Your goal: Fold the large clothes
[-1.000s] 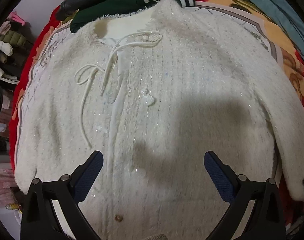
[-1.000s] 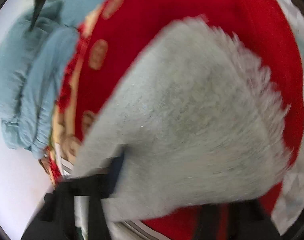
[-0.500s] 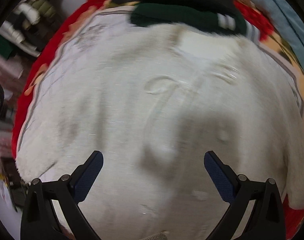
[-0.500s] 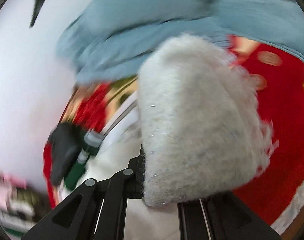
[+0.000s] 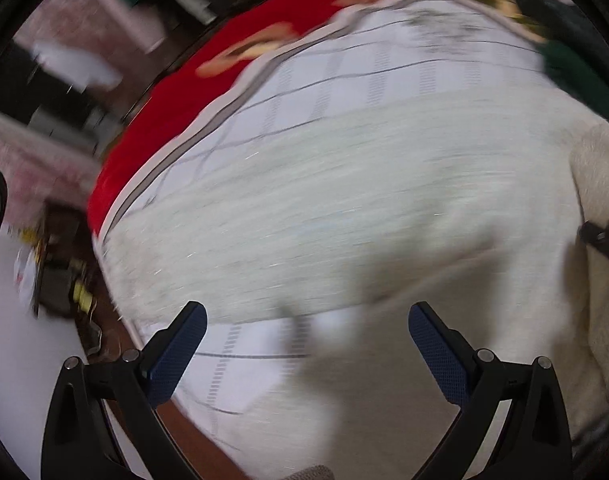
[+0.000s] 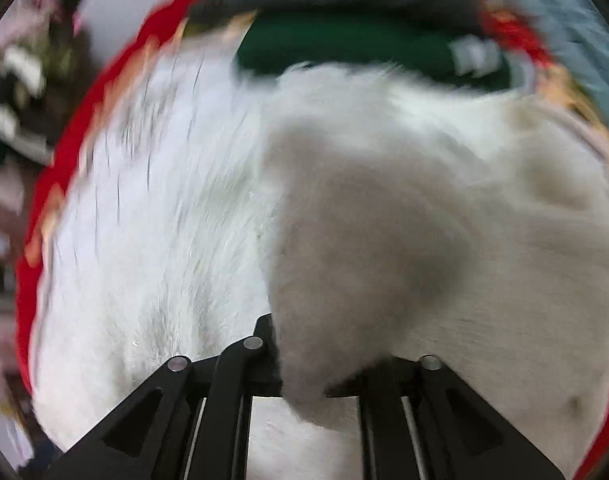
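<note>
My left gripper [image 5: 306, 330] hangs with its fingers wide apart and nothing between them, just above the near edge of the fuzzy white jacket [image 5: 364, 208], which lies spread over the white grid-patterned sheet [image 5: 384, 64]. This view alone shows the bare sheet under my blue pads [image 5: 176, 356], the red blanket [image 5: 208, 92] running up the left side, and blurred clutter on the floor beyond the bed's edge.

My right gripper [image 6: 308, 364] has its fingers drawn together on a thick fold of the white jacket [image 6: 364, 220] — the bunched cloth rises straight out of the jaws and hides the tips. Only here do I see the dark green garment [image 6: 344, 46] lying at the jacket's far edge, and a blue-grey one [image 6: 576, 20] off to the right. Both views are smeared.
</note>
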The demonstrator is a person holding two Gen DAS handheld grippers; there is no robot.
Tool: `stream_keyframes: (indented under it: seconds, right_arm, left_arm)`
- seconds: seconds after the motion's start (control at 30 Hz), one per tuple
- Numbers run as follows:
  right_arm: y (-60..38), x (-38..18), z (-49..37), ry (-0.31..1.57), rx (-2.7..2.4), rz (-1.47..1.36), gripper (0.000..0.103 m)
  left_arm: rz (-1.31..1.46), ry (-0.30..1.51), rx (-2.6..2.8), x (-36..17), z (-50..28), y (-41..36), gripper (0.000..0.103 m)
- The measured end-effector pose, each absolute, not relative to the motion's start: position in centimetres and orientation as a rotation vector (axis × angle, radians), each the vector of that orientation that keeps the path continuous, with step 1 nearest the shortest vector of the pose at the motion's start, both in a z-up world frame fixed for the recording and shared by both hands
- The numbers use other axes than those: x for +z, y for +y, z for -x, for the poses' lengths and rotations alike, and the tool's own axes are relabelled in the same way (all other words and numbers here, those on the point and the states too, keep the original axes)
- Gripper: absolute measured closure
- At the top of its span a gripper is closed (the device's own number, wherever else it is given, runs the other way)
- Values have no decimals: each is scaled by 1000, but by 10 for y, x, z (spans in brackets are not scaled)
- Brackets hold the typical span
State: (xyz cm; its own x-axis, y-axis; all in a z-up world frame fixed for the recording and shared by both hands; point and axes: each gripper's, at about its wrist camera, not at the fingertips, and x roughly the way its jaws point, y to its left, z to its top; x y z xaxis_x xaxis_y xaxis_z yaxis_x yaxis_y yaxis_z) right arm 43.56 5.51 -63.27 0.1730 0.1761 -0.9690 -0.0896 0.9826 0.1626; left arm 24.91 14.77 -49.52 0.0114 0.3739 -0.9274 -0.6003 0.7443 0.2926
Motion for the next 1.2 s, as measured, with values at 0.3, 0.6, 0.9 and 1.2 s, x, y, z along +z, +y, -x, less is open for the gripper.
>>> stream_keyframes:
  seconds: [0.3, 0.6, 0.9, 1.2]
  right_arm:
    - [20, -583, -430, 1351, 459, -410, 44]
    - [-5, -615, -414, 1470, 357, -521, 58]
    - [38, -656, -428, 1530, 295, -484, 58]
    - [76, -659, -438, 1537, 335, -439, 58]
  left_arm:
    - [560, 1376, 844, -502, -158, 234, 0]
    - [1143, 1164, 917, -572, -110, 319, 1]
    - [1061, 904, 1106, -579, -126, 406, 82]
    - [752, 810, 991, -524, -179, 440, 93]
